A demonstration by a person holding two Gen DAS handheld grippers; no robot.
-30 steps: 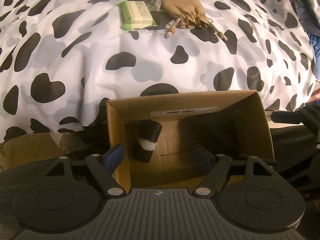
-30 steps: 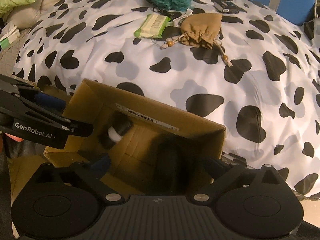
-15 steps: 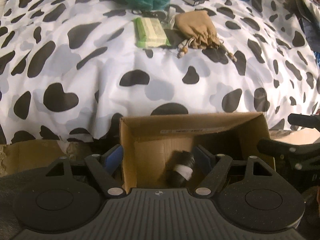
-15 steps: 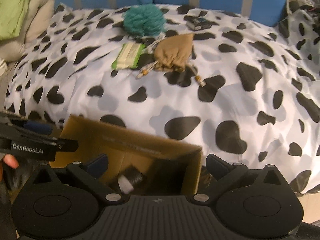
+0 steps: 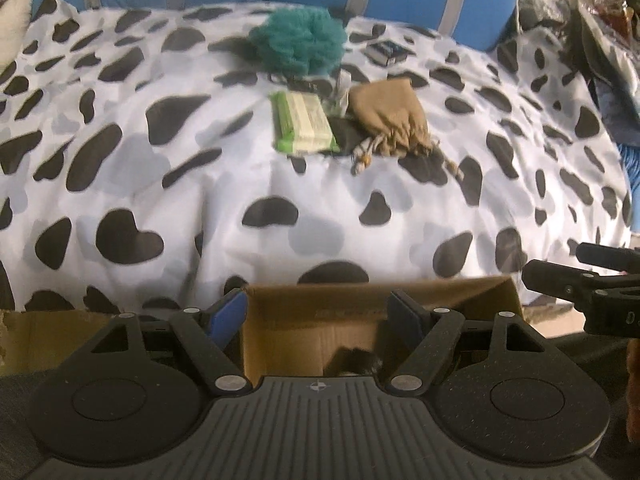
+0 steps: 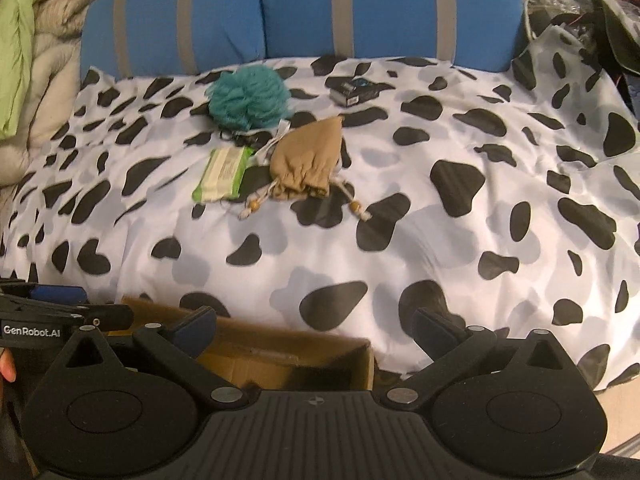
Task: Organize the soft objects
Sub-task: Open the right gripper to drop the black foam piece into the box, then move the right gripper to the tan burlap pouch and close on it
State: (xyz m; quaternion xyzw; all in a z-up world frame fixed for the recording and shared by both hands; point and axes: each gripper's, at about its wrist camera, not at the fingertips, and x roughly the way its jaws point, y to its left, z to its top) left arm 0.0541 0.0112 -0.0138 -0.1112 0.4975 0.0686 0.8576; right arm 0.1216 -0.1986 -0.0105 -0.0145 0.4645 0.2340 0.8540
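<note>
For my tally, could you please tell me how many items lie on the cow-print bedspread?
4: teal mesh bath pouf farthest back, small dark box to its right, green wipes packet, tan drawstring pouch beside it. Others may be hidden.

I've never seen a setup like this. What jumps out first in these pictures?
The cow-print blanket fills most of both views, with blue striped cushions behind it. Near its far middle sit a teal mesh pouf, a green wipes pack and a tan drawstring pouch, close together. In front, both the left claw and the right claw gape open over a cardboard box with something dark inside.
</note>
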